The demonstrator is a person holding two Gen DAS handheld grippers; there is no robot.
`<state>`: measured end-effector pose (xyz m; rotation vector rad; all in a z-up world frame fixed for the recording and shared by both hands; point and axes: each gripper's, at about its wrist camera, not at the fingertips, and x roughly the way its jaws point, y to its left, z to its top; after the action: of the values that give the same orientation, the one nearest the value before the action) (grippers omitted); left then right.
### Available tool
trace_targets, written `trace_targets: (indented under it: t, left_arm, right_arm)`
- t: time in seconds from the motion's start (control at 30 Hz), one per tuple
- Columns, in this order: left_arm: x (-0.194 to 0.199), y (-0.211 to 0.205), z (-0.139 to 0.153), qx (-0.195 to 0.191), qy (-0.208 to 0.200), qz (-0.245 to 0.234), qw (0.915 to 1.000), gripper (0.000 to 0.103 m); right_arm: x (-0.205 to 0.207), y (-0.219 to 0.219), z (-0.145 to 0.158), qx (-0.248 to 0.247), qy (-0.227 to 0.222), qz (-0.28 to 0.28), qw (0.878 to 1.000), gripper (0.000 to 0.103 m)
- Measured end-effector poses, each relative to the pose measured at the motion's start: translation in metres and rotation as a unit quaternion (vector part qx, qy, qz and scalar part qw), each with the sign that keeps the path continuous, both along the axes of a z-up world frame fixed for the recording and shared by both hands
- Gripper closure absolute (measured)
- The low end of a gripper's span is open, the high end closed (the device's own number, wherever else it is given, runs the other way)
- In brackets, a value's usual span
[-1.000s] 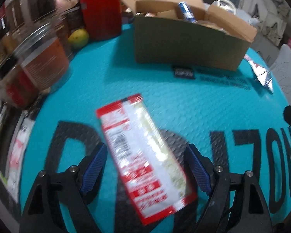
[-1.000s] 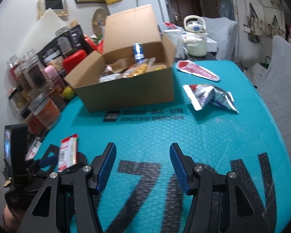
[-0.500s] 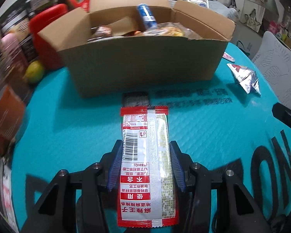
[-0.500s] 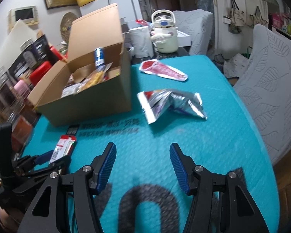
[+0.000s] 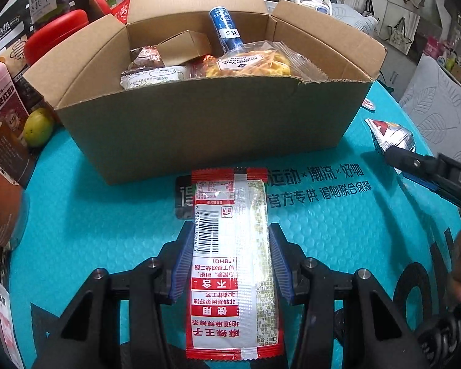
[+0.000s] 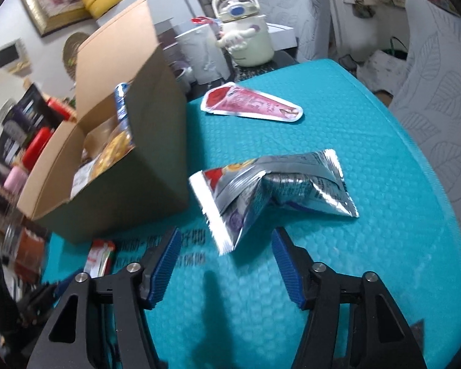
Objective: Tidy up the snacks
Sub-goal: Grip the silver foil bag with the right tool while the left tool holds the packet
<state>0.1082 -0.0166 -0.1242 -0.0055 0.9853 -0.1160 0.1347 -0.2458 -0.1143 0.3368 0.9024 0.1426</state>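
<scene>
Left gripper [image 5: 230,264] is clamped on the red-and-white snack sachet [image 5: 230,264]; both blue pads [image 5: 181,261] press its long edges. Sachet is held just in front of the cardboard box [image 5: 199,129], over the teal bubble mat [image 5: 92,215], back side up. Printing reads upside down from this view: a barcode, "(TBHQ)", red blocks with "不含" and "使用", and the bottom line "麻辣王子 地道麻辣条".

Box is open, flaps up. Inside:
- blue tube [image 5: 226,30], white label reading "8" plus something I can't make out
- clear bag of yellow crisps [image 5: 252,63], dark label, text too small to read
- small cardboard carton [image 5: 184,46]
- white wrapped snack [image 5: 152,77]

Mat print beside the sachet: "运动×潮流×好物" and under it "官方专供 得物联合保障".

Right gripper [image 6: 227,264]: jaws closing, partway in, nothing between the pads. Lower corner of the crumpled silver foil packet [image 6: 273,190] sits just ahead of the fingertips, apart from them. Packet lies on the mat right beside the box. Its text is blurred, unreadable.

Further back on the mat: a flat red-pink pouch [image 6: 252,107], well apart from the foil packet. Writing on it not legible.

Left of the box: a yellow-green fruit [image 5: 38,127], a red container [image 5: 55,40], and dark bags with Chinese labels I can't read reliably.
</scene>
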Motion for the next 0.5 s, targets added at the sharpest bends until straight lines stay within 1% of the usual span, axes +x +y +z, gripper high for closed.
trace_targets:
  t: [0.03,0.07,0.1,0.13,0.17,0.2,0.23,0.33,0.47,0.5]
  left_arm:
    - [0.001,0.000,0.000,0.000,0.000,0.000,1.0000,0.055]
    - [0.001,-0.001,0.000,0.001,-0.001,-0.002,1.0000,0.055]
    - [0.001,-0.001,-0.001,0.002,-0.002,-0.002,1.0000,0.055]
    - [0.001,-0.001,-0.001,0.001,-0.002,-0.002,1.0000,0.055]
    - [0.001,-0.001,-0.001,0.000,-0.002,-0.003,1.0000,0.055]
    - [0.001,-0.001,-0.001,-0.001,-0.002,-0.003,1.0000,0.055]
    - [0.004,-0.001,-0.001,-0.002,-0.002,-0.003,1.0000,0.055]
    - [0.001,0.000,-0.001,-0.002,-0.003,-0.004,1.0000,0.055]
    - [-0.003,0.003,-0.001,-0.011,0.000,-0.003,0.9999,0.055]
    - [-0.002,0.004,-0.001,-0.014,0.001,-0.003,0.9999,0.055]
  right_arm:
    - [0.002,0.000,-0.001,0.002,-0.003,0.000,1.000,0.056]
    - [0.004,0.001,-0.002,0.002,-0.004,0.001,1.000,0.070]
    - [0.006,0.002,-0.004,0.001,0.000,0.002,1.000,0.075]
    - [0.006,0.001,-0.006,0.011,0.000,0.001,1.000,0.077]
    - [0.005,0.000,-0.007,0.017,-0.001,-0.001,1.000,0.083]
    - [0.005,0.000,-0.007,0.016,-0.002,-0.003,1.000,0.085]
    - [0.003,0.000,-0.006,0.011,-0.007,-0.006,1.000,0.091]
    - [-0.003,0.000,-0.001,0.008,-0.016,-0.004,1.000,0.096]
    - [-0.016,0.003,0.002,0.013,-0.018,0.009,1.000,0.097]
    - [-0.021,0.005,0.002,0.019,-0.016,0.017,1.000,0.102]
